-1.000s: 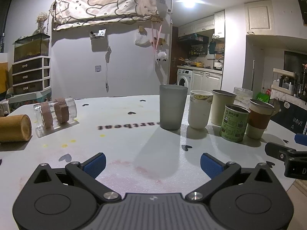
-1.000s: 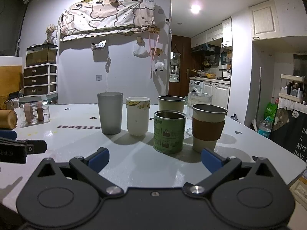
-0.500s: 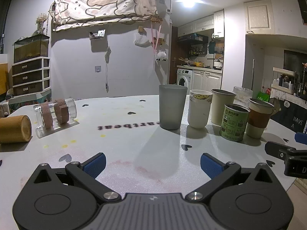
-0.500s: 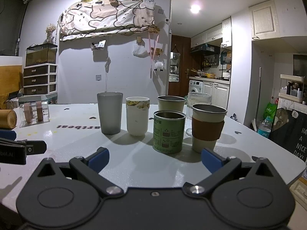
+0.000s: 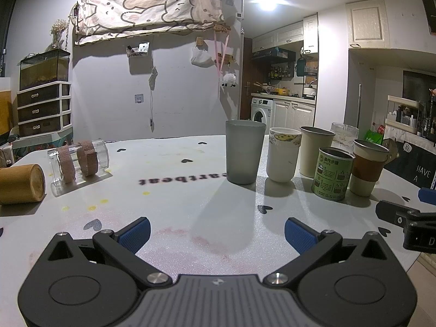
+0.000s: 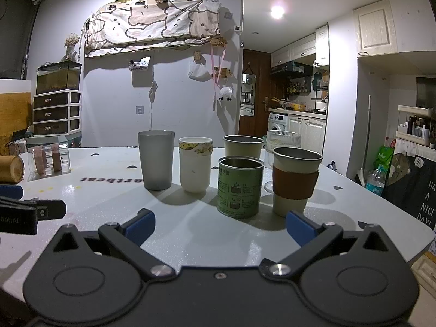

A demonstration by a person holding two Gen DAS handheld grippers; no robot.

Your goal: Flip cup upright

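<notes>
Both grippers hover low over the near edge of the white bench (image 5: pixel 169 179), jaws spread wide and empty. The left gripper (image 5: pixel 217 231) faces bare bench surface; the right gripper (image 6: pixel 220 224) faces the cluster of cups, with the green tin (image 6: pixel 240 187) straight ahead between its blue pads (image 6: pixel 140 226).

Two cups lie on their sides at the far left of the bench: a clear cup (image 5: pixel 78 160) wrapped with two tan bands, its mouth toward the left, and just beside it, nearer the edge, a wooden cup (image 5: pixel 23 184). Nothing stands between the left gripper and these two.

Well apart from them, to the right, the upright ones stand close together: a grey tumbler (image 5: pixel 244 154), a white paper cup (image 5: pixel 283 154), a beige steel cup (image 5: pixel 315 151), a ribbed glass (image 5: pixel 344 136) behind, the green tin and a sleeved cup (image 5: pixel 368 167) in front. In the left view the right gripper's finger shows at the far right edge, beside the sleeved cup. Printed hearts and the word "heartbeat" (image 5: pixel 181 178) mark the bench between the two groups.
</notes>
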